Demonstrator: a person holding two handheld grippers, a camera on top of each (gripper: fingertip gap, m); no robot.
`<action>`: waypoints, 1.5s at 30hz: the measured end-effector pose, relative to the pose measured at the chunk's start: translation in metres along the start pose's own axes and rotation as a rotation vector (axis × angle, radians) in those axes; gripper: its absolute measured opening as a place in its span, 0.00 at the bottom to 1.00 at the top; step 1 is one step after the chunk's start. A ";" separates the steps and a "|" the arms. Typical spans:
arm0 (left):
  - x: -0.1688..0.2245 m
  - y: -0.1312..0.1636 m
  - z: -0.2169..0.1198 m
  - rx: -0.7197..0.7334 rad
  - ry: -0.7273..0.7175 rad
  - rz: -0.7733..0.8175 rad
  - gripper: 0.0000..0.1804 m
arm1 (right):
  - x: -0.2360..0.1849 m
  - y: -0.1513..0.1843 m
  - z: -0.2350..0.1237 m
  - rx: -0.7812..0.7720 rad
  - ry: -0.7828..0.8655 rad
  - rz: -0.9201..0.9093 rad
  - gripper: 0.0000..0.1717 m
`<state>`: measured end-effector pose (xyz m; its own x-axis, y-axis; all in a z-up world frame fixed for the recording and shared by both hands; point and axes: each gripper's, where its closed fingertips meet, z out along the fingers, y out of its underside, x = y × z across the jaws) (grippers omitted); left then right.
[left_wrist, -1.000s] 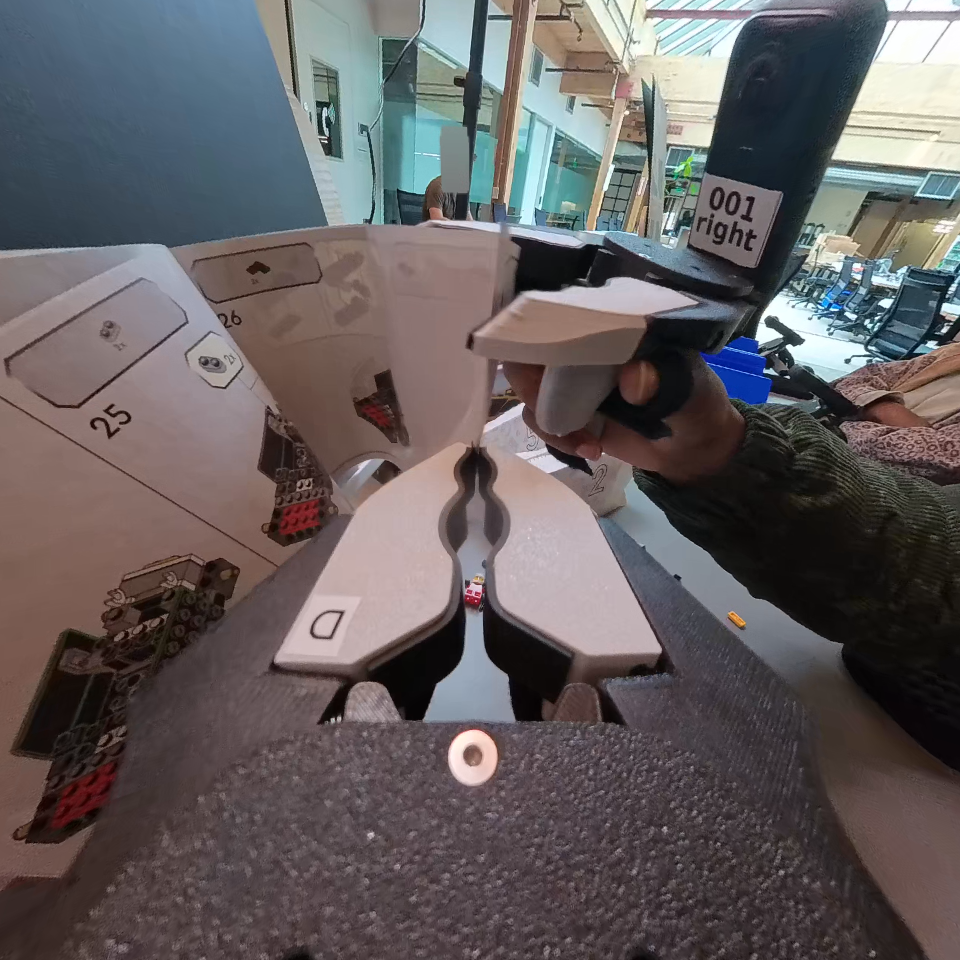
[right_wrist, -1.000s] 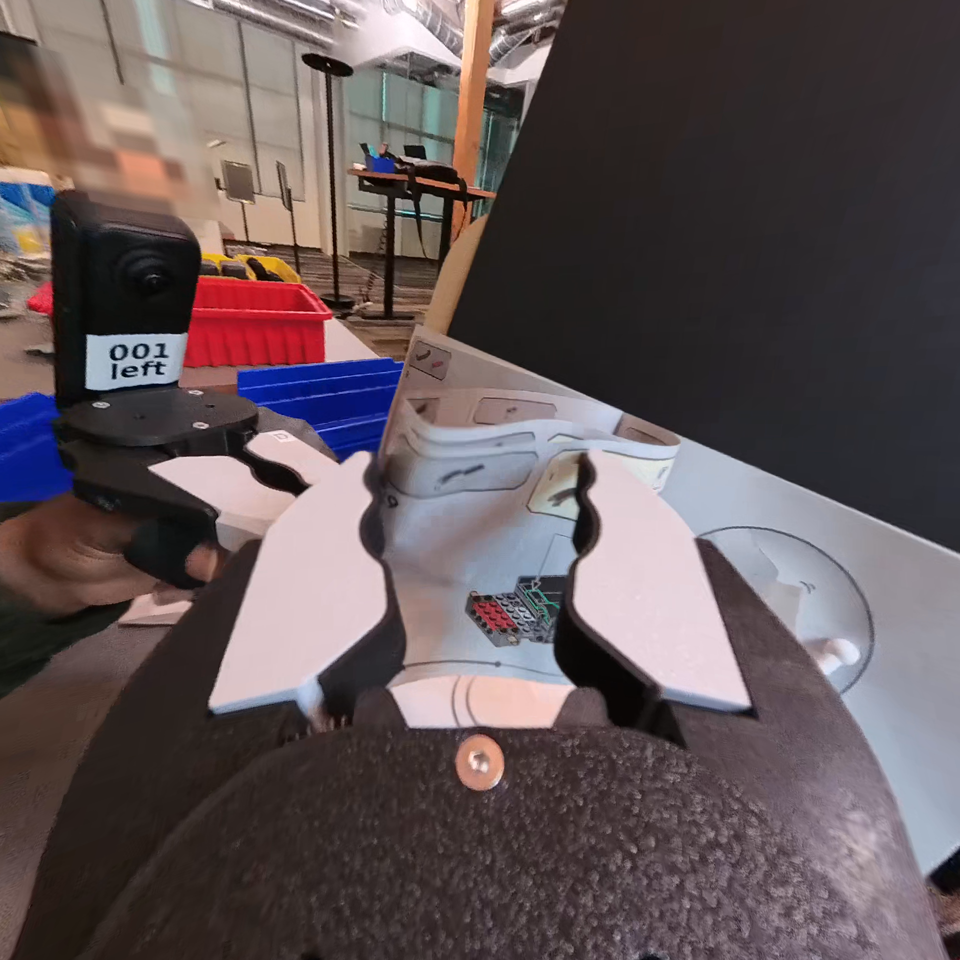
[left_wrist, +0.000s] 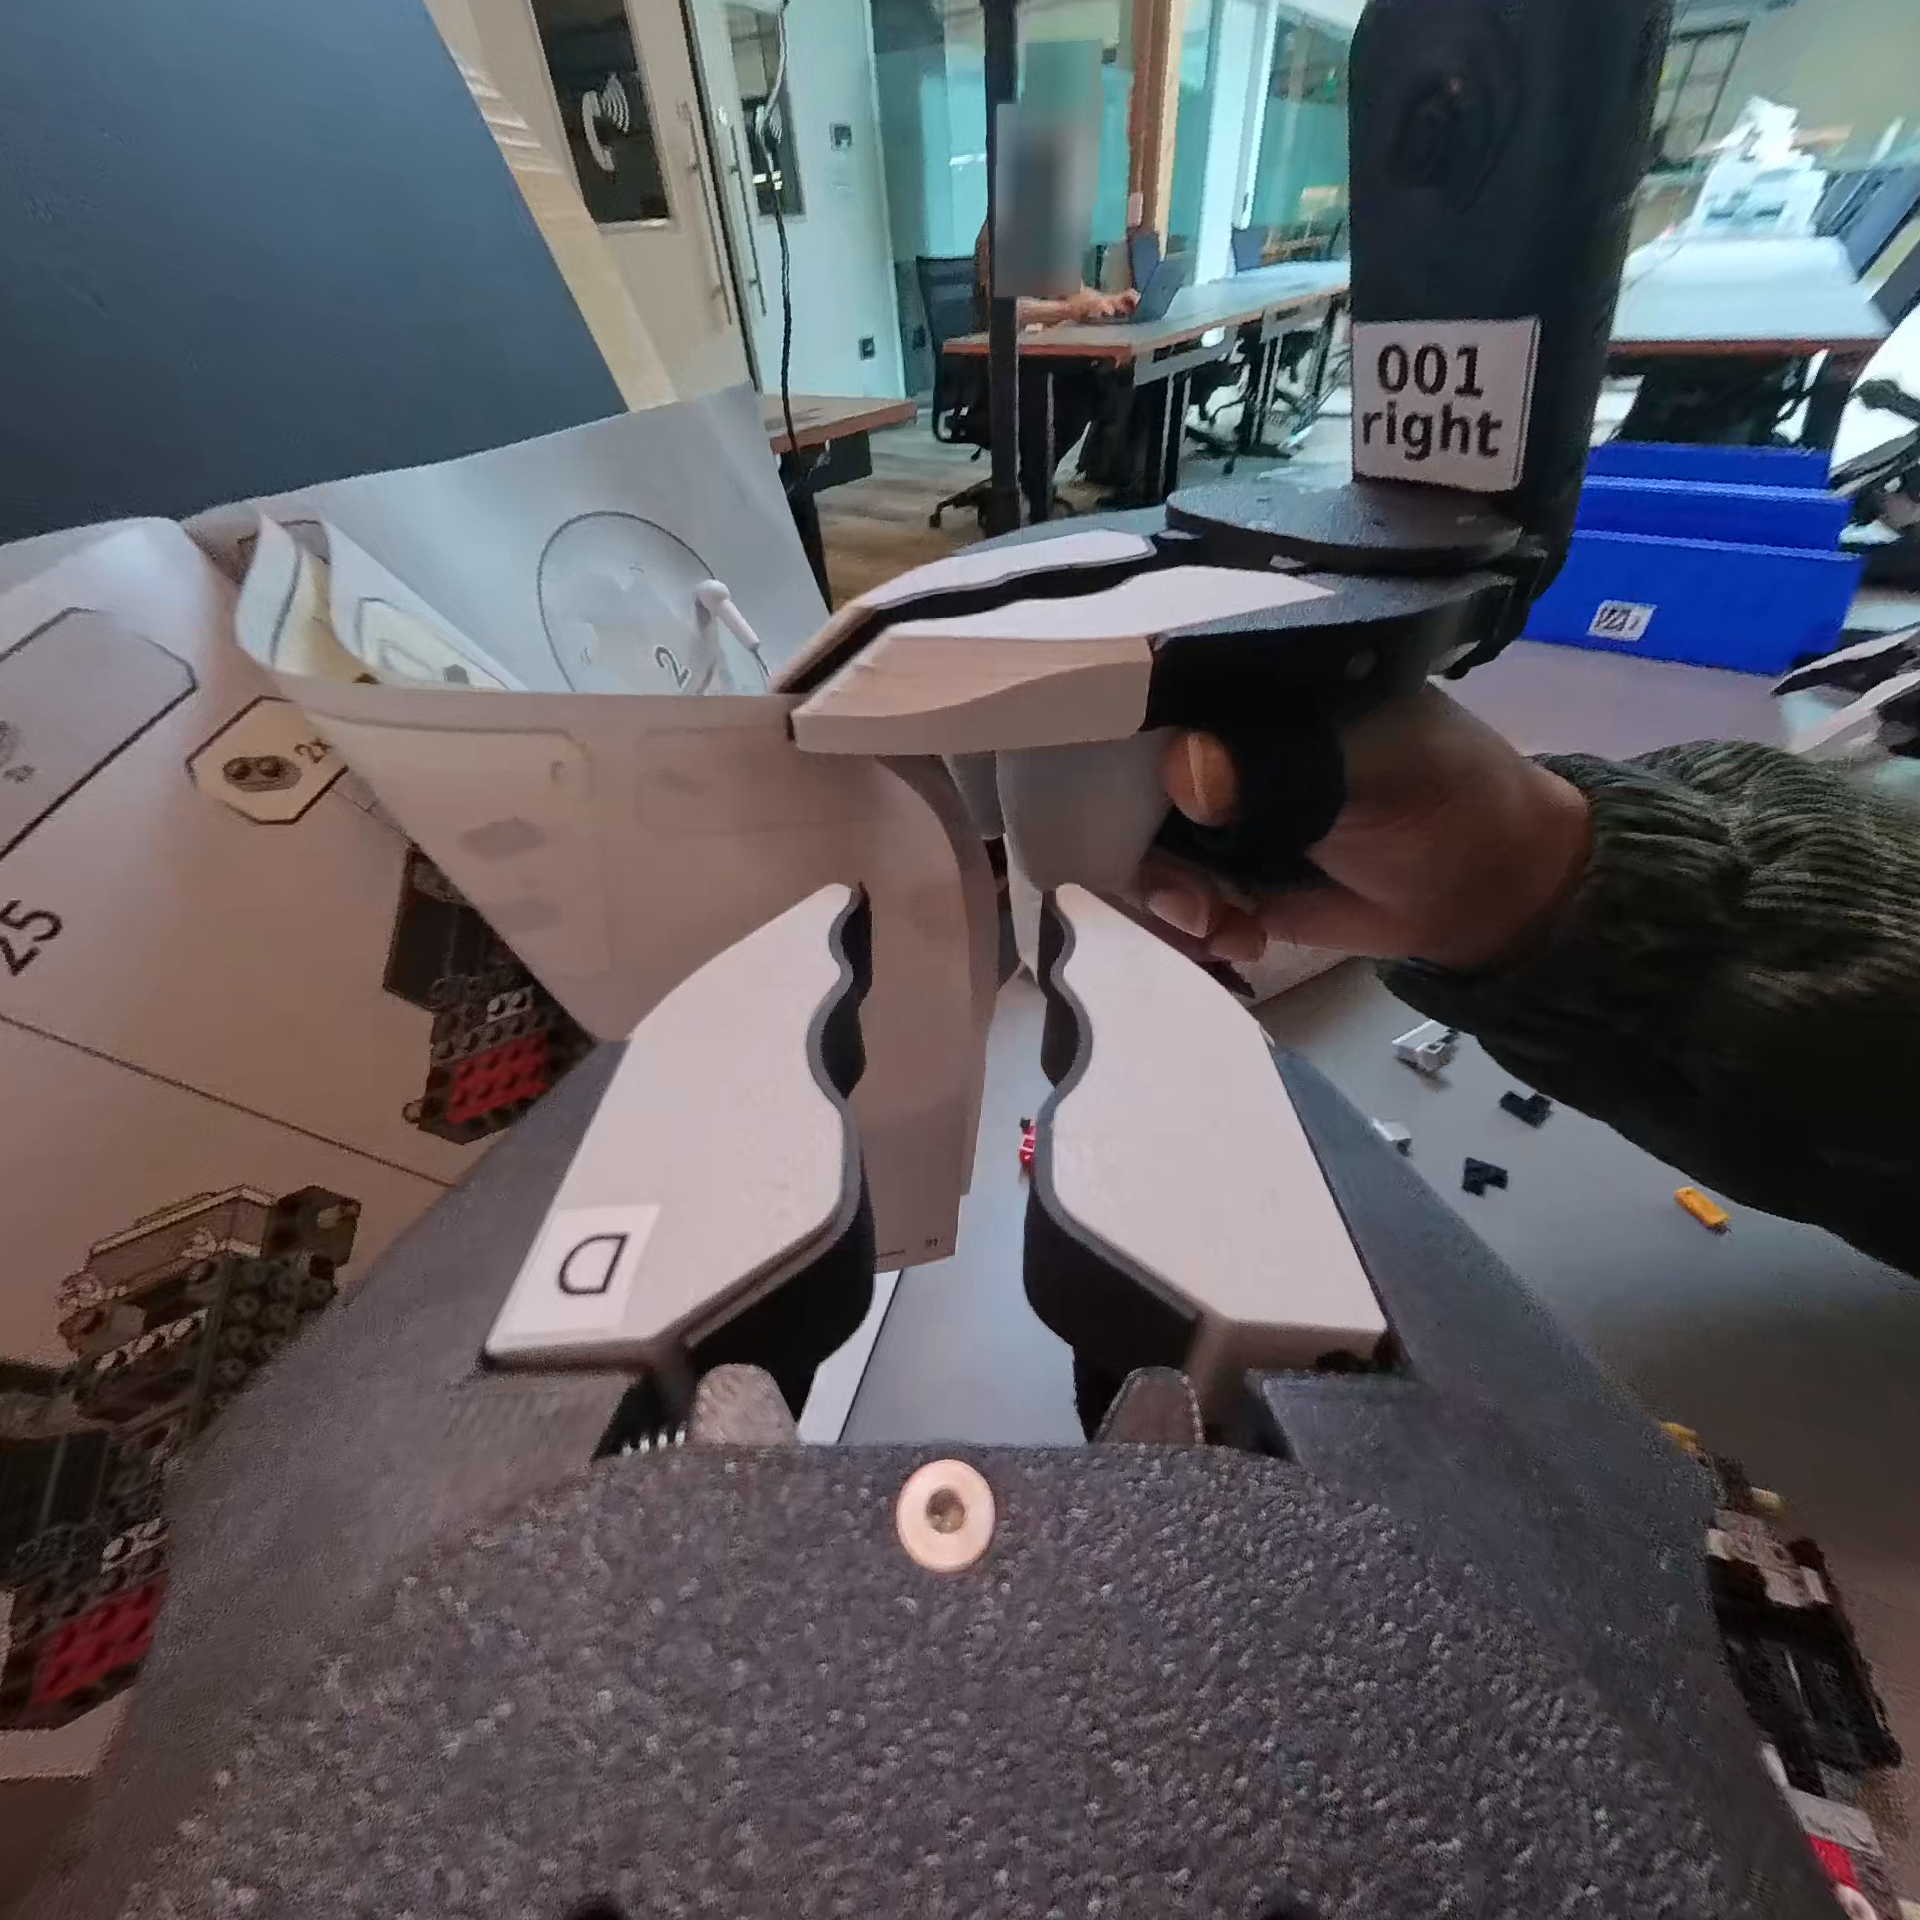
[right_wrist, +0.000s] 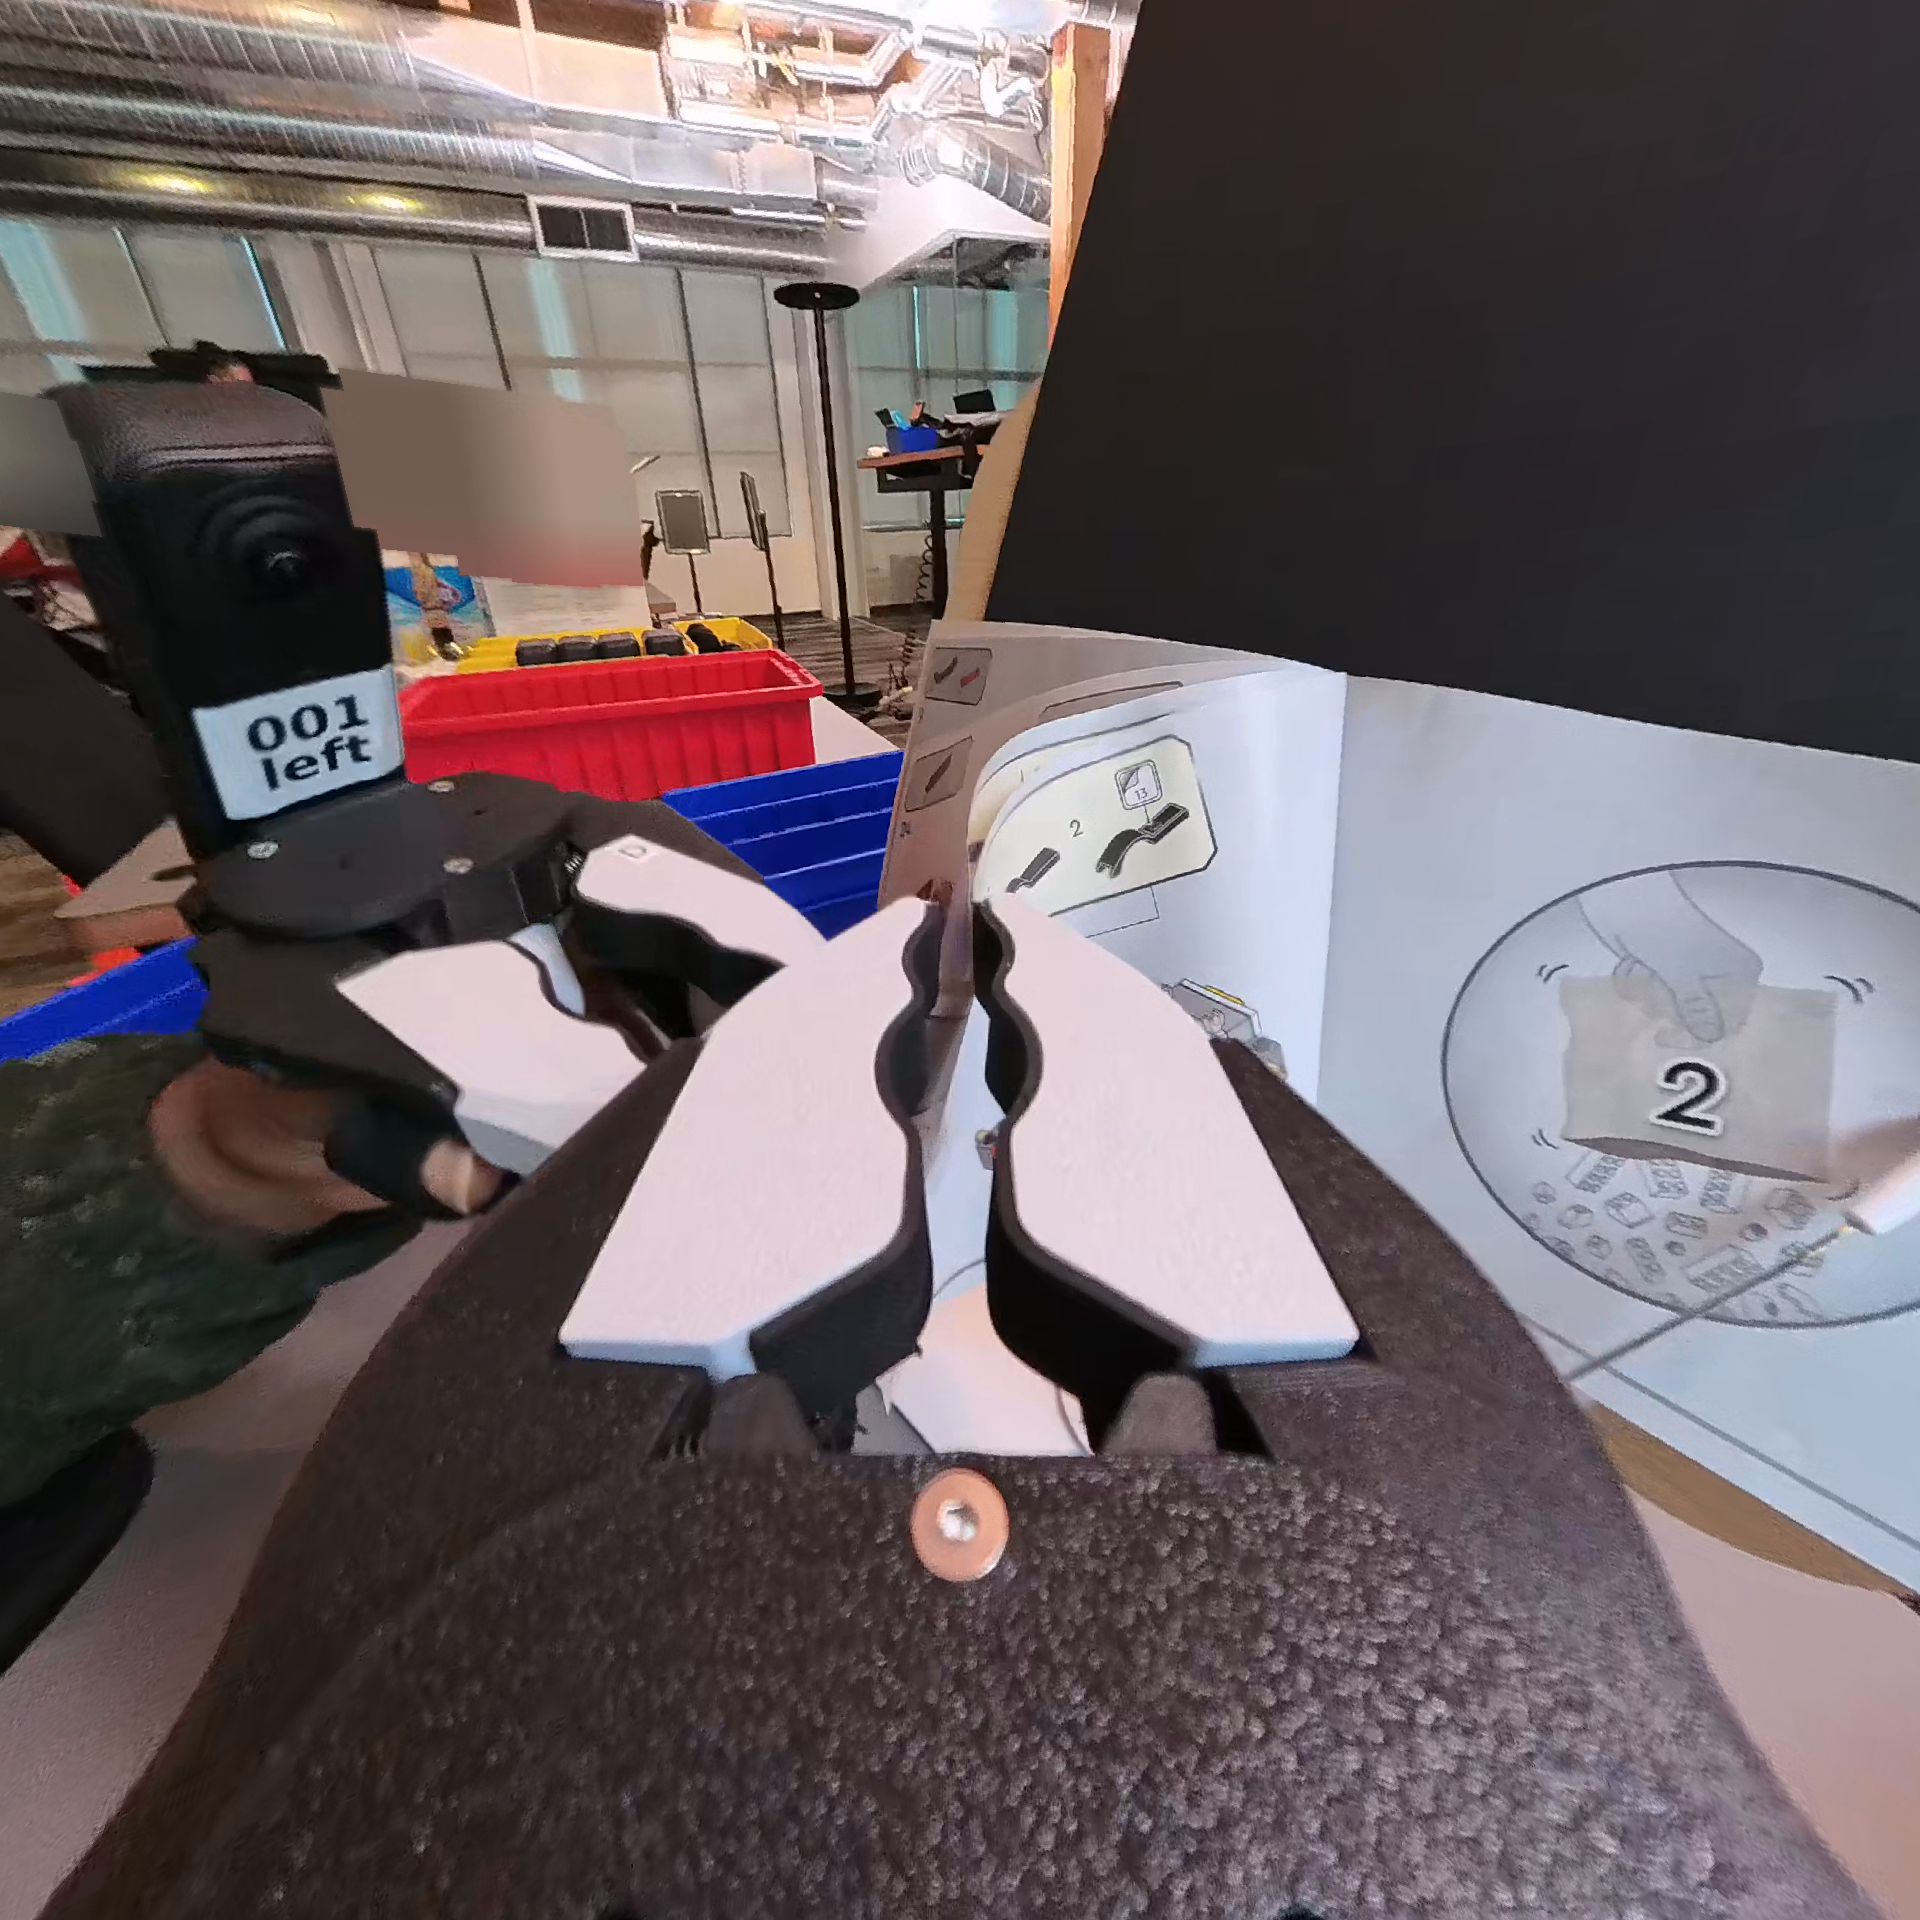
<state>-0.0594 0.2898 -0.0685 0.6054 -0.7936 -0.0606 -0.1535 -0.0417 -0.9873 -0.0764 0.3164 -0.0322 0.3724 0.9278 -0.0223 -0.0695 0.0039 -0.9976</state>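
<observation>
instruction booklet (right_wrist: 1558, 935) pages of thin glossy paper, printed with grey, black and red brick-model drawings, are seen standing open against a dark panel (right_wrist: 1507, 312). one page (left_wrist: 727, 831) is curled over in a soft arc, and its upper edge is pinched by the right gripper (right_wrist: 951, 925), whose flat white fingers (right_wrist: 1122, 1091) with wavy black inner pads are closed on the sheet. the left gripper (left_wrist: 951, 935) is held just below the right gripper with its fingers (left_wrist: 727, 1091) parted; the lower corner of the curled page hangs in the gap, nearer the left-hand pad (whether paper and pad touch cannot be told).

the right gripper is held level, pointing across toward the booklet, by a hand (left_wrist: 1403, 831) in a ribbed dark green sleeve (left_wrist: 1714, 987), with fingers wrapped on its grey trigger. the left gripper's hand (right_wrist: 270, 1153) is likewise curled under its handle.

small loose bricks (left_wrist: 1496, 1143) lie on the grey table (left_wrist: 1558, 1351) beside the booklet. a red bin (right_wrist: 613, 717) and a blue bin (right_wrist: 800, 831) sit behind the booklet. both gripper bodies, rough and dark, hide the table beneath the booklet.
</observation>
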 end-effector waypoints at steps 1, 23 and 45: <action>0.000 0.002 0.003 -0.016 -0.009 0.009 0.15 | -0.001 -0.001 0.001 0.005 -0.006 0.007 0.03; -0.008 0.003 -0.009 -0.005 0.006 -0.020 0.00 | -0.009 0.002 -0.024 0.090 -0.093 0.088 0.23; -0.004 -0.009 -0.026 0.114 0.147 -0.208 0.00 | -0.031 0.000 -0.006 0.135 -0.309 0.215 0.04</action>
<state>-0.0805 0.2778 -0.0554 0.4938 -0.8549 0.1589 0.0559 -0.1512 -0.9869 -0.0828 0.2857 -0.0316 0.0420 0.9813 -0.1879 -0.2446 -0.1723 -0.9542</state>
